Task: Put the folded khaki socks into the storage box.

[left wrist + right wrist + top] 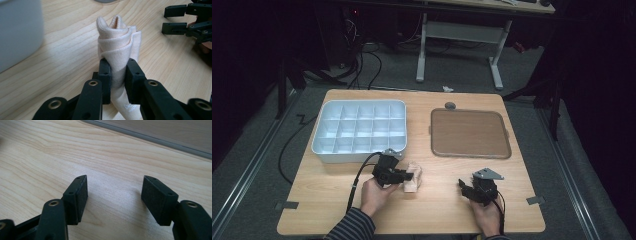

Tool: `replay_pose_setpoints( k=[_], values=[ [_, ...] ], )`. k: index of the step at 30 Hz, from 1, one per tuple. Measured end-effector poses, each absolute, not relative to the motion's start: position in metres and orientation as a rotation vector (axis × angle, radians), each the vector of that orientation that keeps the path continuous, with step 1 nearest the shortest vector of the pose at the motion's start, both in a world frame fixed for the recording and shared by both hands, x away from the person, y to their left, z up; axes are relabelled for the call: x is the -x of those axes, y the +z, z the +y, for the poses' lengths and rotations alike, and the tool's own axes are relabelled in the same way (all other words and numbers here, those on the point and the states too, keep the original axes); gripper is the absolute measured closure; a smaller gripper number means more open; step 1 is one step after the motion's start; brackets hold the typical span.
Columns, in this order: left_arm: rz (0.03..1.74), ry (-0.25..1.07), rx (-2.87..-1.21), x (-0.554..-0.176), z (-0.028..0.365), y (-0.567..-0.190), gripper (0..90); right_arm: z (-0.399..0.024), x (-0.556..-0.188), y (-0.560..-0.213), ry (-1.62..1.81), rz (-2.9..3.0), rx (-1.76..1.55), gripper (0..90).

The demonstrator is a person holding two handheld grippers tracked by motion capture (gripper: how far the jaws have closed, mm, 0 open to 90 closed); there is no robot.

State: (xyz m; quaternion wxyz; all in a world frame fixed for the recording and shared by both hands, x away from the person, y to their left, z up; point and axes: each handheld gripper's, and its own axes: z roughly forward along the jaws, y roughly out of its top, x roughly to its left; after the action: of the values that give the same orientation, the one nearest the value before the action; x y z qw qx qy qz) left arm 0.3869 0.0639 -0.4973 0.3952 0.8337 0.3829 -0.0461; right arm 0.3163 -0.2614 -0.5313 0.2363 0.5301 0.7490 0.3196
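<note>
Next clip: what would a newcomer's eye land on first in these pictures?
Probably the rolled cream cloth near the table's front edge, pinched between the jaws of the left tool. Next, the white compartment tray at the back left and the flat brown tray at the back right. The right tool sits open over bare wood.

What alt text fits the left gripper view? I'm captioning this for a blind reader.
The left gripper pinches a rolled cream cloth that stands upright on the wooden table. A white bin sits at left, the right gripper at upper right.
</note>
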Motion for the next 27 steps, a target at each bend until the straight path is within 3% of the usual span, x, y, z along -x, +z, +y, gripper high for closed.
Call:
replay_pose_setpoints(
  k=[27],
  values=[
    [0.995, -0.064, -2.042, -0.382, 0.112, -0.466, 77.2, -0.262, -0.326, -0.531, 0.928, 2.092, -1.432, 38.3]
  ],
)
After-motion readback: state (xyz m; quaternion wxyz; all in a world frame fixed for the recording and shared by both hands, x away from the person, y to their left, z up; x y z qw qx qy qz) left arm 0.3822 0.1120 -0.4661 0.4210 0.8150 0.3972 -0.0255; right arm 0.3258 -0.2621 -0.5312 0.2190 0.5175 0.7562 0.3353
